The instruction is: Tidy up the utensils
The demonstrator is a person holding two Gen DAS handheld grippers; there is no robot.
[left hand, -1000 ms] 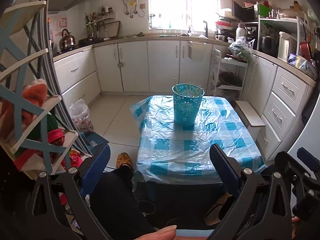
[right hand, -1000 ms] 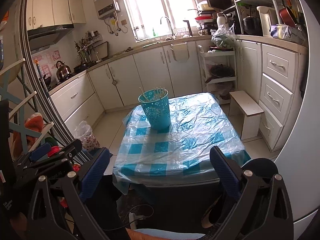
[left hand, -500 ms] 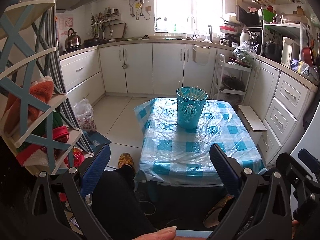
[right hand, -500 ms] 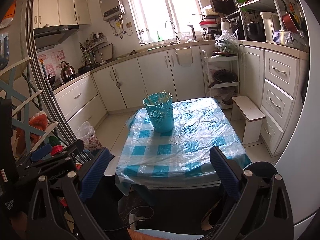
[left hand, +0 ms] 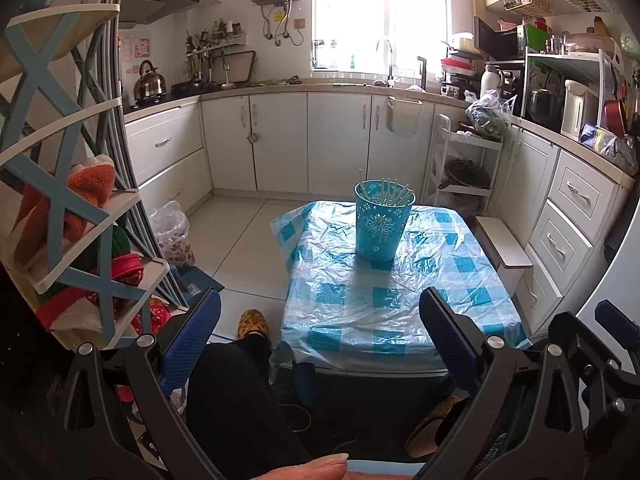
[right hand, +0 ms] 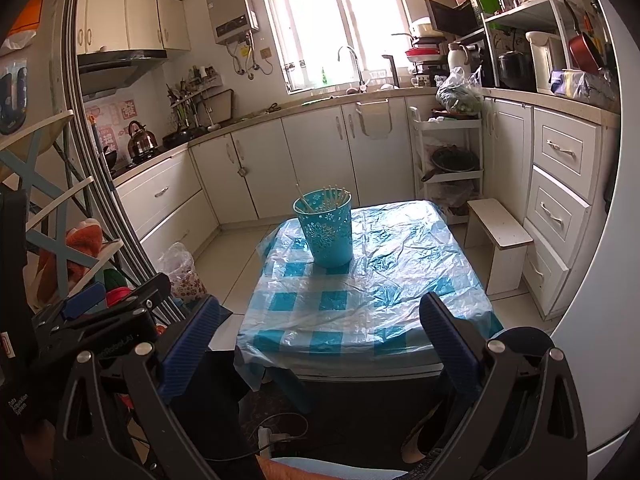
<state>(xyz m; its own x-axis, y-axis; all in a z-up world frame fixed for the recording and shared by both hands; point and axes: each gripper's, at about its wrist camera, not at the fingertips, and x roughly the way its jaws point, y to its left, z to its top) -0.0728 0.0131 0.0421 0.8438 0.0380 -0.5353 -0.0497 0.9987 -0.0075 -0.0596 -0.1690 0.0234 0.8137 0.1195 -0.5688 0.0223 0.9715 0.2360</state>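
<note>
A teal perforated holder stands on the far part of a low table with a blue-and-white checked plastic cover. Several pale chopsticks stand inside it. The holder, its chopsticks and the table also show in the right wrist view. My left gripper is open and empty, held back from the table's near edge. My right gripper is open and empty, also well short of the table.
A blue-and-white shelf rack with cloths stands at the left. A small white stool sits right of the table. White cabinets line the back and right walls. My leg is below the left gripper.
Both grippers have drawn back and tilted up, so the table and holder look smaller and lower in view. Both stay open.
</note>
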